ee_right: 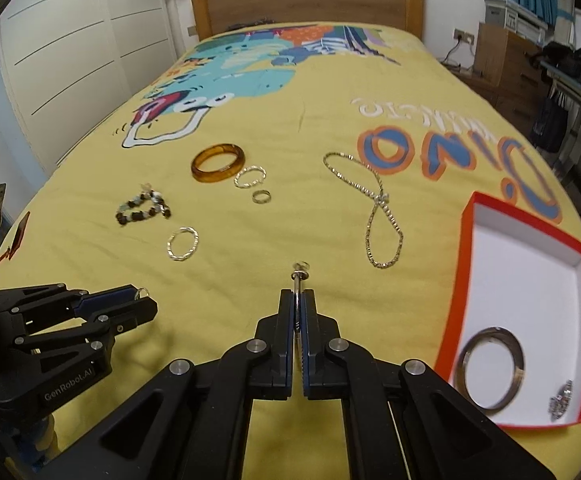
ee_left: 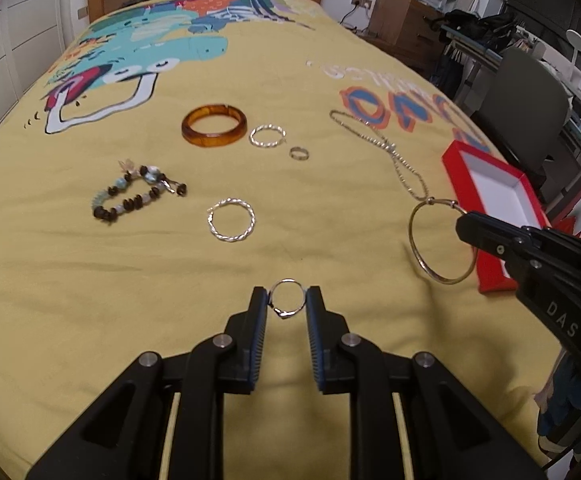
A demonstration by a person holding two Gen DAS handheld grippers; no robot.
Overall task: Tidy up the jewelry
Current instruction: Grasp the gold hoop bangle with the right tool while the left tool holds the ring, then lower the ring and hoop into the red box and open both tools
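- The left claw (ee_left: 287, 300) points steeply down over the yellow bedspread (ee_left: 90, 280), its two fingers pinching a small silver hoop earring (ee_left: 286, 299) by its sides, so the ring stands between the pads, clear of the cloth.
- From the right wrist view, that left claw (ee_right: 140, 300) reaches in from the left edge, its tip holding the little ring (ee_right: 143, 291) above the bed.
- The right claw (ee_right: 299, 300) is also tilted downward and clenched tight on a large thin gold hoop (ee_right: 299, 276), seen edge-on here with its clasp poking out past the fingertips.
- From the left wrist view, the right claw (ee_left: 464, 226) comes in from the right, and the gold hoop (ee_left: 442, 240) hangs from its tip beside the red box (ee_left: 490, 188).
- The red box (ee_right: 470, 240) lies open on the bed's right side, with a metal bangle (ee_right: 489, 368) and a small sparkly piece (ee_right: 561, 398) inside.
- On the bedspread lie an amber bangle (ee_left: 214, 125), two twisted silver hoops (ee_left: 231, 220) (ee_left: 267, 137), a small ring (ee_left: 299, 153), a beaded bracelet (ee_left: 130, 194) and a chain necklace (ee_left: 386, 148).
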